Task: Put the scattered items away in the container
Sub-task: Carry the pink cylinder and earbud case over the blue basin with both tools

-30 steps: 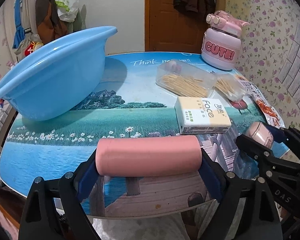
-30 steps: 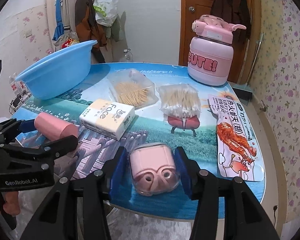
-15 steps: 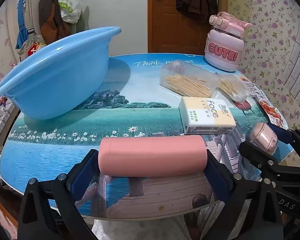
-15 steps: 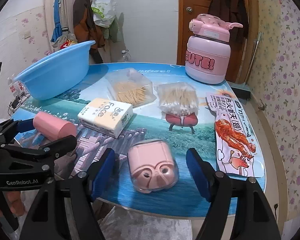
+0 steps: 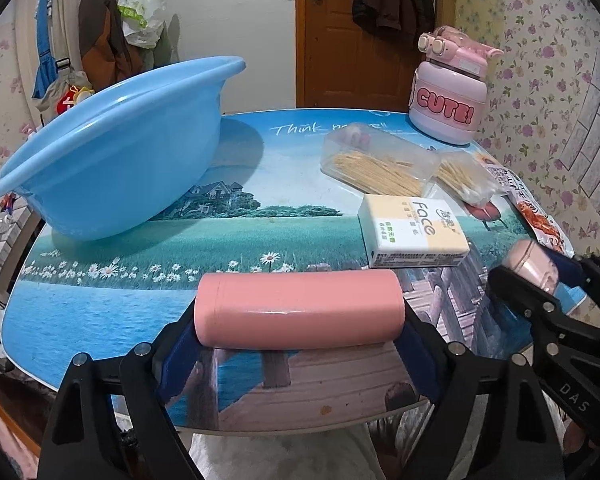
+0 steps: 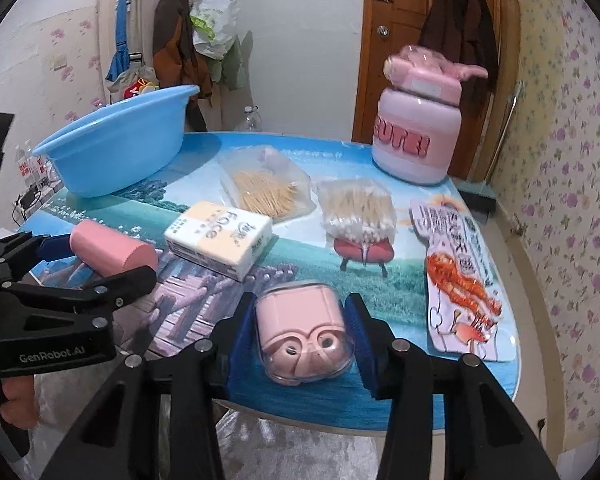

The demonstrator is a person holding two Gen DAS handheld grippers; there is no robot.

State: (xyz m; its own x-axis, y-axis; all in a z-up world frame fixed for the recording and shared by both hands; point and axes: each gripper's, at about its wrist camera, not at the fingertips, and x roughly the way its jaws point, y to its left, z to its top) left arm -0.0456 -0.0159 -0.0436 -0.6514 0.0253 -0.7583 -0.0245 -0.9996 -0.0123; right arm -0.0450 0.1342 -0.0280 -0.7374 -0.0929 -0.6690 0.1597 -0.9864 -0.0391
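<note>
Left gripper (image 5: 300,344): jaws have just been closing; half a second ago the blue pads stood off the pink cylinder (image 5: 299,310), now they press on both of its ends, at the near edge of the table (image 5: 100,304).
Right gripper (image 6: 302,340): jaws have just been closing; earlier wide apart beside the pink case (image 6: 303,336), now clamped on its two sides, near edge, right of the cylinder.
Blue basin (image 5: 112,148): far left, unchanged, tilted.
Tissue pack (image 5: 414,230): between basin and snack packet (image 6: 460,280), unmoved.
Toothpick box (image 5: 378,166), cotton swab bag (image 6: 358,210), pink bottle (image 6: 418,136): far right, as before.
</note>
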